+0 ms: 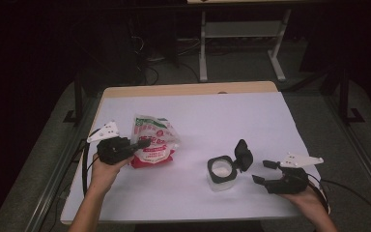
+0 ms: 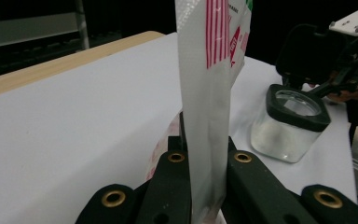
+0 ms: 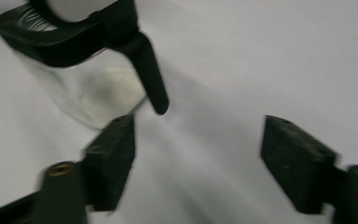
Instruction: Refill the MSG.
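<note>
The plastic bag (image 1: 152, 141), white with red and green print, sat on the left part of the tabletop (image 1: 222, 116), its sealed edge standing upright. The left gripper (image 1: 142, 144) had its fingers (image 2: 168, 186) clenched on that edge; in the left gripper view the flat white seam (image 2: 207, 116) rose straight up between the two black fingers, pinched on both faces. The person's left hand (image 1: 107, 169) held the gripper from the near side, with the grey three-cornered plate (image 1: 104, 131) on top.

To the right of the bag, well apart from it, stood a clear square jar (image 1: 221, 173) with a black rim and a hinged black lid (image 1: 243, 154) flipped up on its right side. White powder lay in the jar's bottom (image 3: 114, 88).

The right gripper (image 1: 264, 171) lay just right of the jar, near the lid, fingers (image 3: 109, 163) released and spread wide, grasping nothing; whether a fingertip touched the jar, I could not tell. The right hand (image 1: 309, 195) held it near the tabletop's near right edge.

The tabletop was covered by a white sheet, a wooden strip showing at the far edge (image 1: 188, 89).
</note>
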Motion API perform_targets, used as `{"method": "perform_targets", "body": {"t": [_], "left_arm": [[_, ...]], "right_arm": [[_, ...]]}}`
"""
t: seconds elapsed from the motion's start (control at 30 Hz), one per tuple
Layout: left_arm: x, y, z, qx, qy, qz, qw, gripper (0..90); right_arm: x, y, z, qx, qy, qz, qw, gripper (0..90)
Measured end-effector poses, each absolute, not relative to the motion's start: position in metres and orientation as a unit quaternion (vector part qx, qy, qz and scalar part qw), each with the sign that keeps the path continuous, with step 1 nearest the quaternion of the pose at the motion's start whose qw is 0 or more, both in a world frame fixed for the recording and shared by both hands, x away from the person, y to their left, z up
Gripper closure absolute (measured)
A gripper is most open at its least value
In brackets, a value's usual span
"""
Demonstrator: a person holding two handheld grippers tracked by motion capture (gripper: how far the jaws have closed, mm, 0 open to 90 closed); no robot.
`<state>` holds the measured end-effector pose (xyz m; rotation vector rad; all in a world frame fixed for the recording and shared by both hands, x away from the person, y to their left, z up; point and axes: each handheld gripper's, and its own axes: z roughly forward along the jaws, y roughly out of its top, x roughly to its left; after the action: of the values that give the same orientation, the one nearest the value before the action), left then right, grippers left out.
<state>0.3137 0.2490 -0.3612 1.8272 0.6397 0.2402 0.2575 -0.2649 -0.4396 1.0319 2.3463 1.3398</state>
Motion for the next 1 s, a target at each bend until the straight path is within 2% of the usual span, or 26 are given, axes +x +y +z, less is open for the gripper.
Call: {"method": "perform_targets", "body": {"t": [0.2,0.3,0.73,1.0], "left_arm": [[0.311,0.247,-0.359,0.776,0.264,0.095,0.565,90.0],[0.31,0.244,-0.359,0.777,0.263,0.093,0.564,90.0],[0.306,0.236,-0.351,0.781,0.251,0.091,0.564,90.0],[0.303,0.228,-0.341,0.784,0.24,0.081,0.566,90.0]], "right_arm": [[0.241,-0.257,-0.436,0.336,0.815,0.457,0.117,75.3],[0.236,-0.245,-0.434,0.32,0.827,0.448,0.114,89.6],[0.214,-0.202,-0.425,0.244,0.845,0.471,0.063,89.9],[0.214,-0.172,-0.416,0.22,0.845,0.484,0.06,90.0]]}}
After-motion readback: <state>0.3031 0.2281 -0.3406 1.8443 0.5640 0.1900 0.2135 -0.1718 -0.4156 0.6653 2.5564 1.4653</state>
